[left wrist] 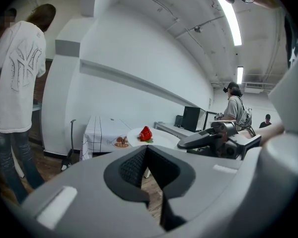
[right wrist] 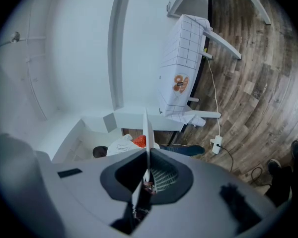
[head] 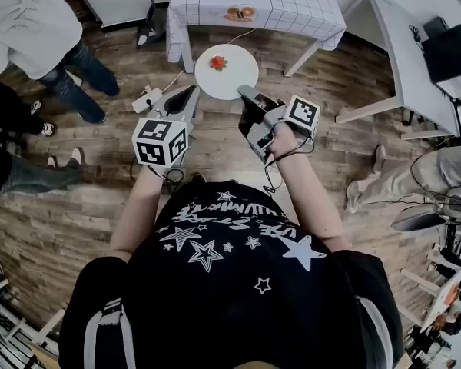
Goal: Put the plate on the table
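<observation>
A round white plate (head: 232, 75) carrying a red strawberry (head: 218, 62) hangs above the wooden floor, just short of the checked-cloth table (head: 292, 6). My right gripper (head: 244, 92) is shut on the plate's near rim. In the right gripper view the plate (right wrist: 147, 128) shows edge-on between the jaws of my right gripper (right wrist: 147, 155), with the strawberry (right wrist: 140, 141) to its left. My left gripper (head: 190, 91) sits left of the plate, shut and holding nothing. Seen from my left gripper (left wrist: 146, 150), the plate (left wrist: 159, 139) and strawberry (left wrist: 145, 133) lie ahead.
A small dish of brown food (head: 240, 12) sits on the table's near edge. People stand at the left (head: 31, 21). A white desk (head: 399, 60) with a black monitor (head: 449, 52) is on the right. A power strip (head: 147, 98) and cable lie on the floor.
</observation>
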Action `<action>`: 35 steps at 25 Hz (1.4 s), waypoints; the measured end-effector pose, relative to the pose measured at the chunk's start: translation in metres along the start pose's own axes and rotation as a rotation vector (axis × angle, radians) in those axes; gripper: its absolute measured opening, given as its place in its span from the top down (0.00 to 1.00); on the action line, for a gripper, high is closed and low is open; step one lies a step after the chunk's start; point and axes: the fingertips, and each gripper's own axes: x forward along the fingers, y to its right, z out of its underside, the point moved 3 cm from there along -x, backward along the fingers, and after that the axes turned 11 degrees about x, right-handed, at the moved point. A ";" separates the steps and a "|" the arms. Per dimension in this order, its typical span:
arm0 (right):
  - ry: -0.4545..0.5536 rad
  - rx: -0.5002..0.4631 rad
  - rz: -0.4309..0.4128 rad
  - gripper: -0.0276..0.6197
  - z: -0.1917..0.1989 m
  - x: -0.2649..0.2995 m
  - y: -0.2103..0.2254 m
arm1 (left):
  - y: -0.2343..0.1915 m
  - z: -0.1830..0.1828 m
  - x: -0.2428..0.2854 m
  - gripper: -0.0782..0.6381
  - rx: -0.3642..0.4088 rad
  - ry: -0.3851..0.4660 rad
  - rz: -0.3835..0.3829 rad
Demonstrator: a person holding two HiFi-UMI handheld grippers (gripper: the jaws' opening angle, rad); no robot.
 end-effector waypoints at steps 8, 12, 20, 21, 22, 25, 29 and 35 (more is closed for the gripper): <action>0.021 0.020 0.033 0.92 0.003 0.001 0.006 | -0.005 0.003 -0.002 0.88 -0.012 -0.008 0.010; 0.024 0.007 0.038 0.92 0.009 0.008 0.007 | -0.013 0.009 -0.006 0.88 -0.021 -0.011 0.014; 0.030 -0.027 0.032 0.92 0.023 0.032 0.006 | -0.042 0.022 -0.015 0.88 -0.024 -0.016 0.023; 0.035 -0.026 0.031 0.92 0.024 0.036 0.006 | -0.047 0.023 -0.015 0.88 -0.025 -0.014 0.026; 0.039 -0.025 0.031 0.92 0.025 0.039 0.006 | -0.051 0.023 -0.015 0.88 -0.027 -0.012 0.029; 0.046 -0.030 0.035 0.92 0.027 0.046 0.005 | -0.061 0.023 -0.017 0.88 -0.031 -0.003 0.035; 0.059 -0.022 0.034 0.92 0.029 0.047 0.003 | -0.069 0.024 -0.022 0.88 -0.045 0.001 0.021; 0.052 -0.021 0.032 0.92 0.023 0.052 0.005 | -0.070 0.024 -0.018 0.88 -0.044 0.004 0.013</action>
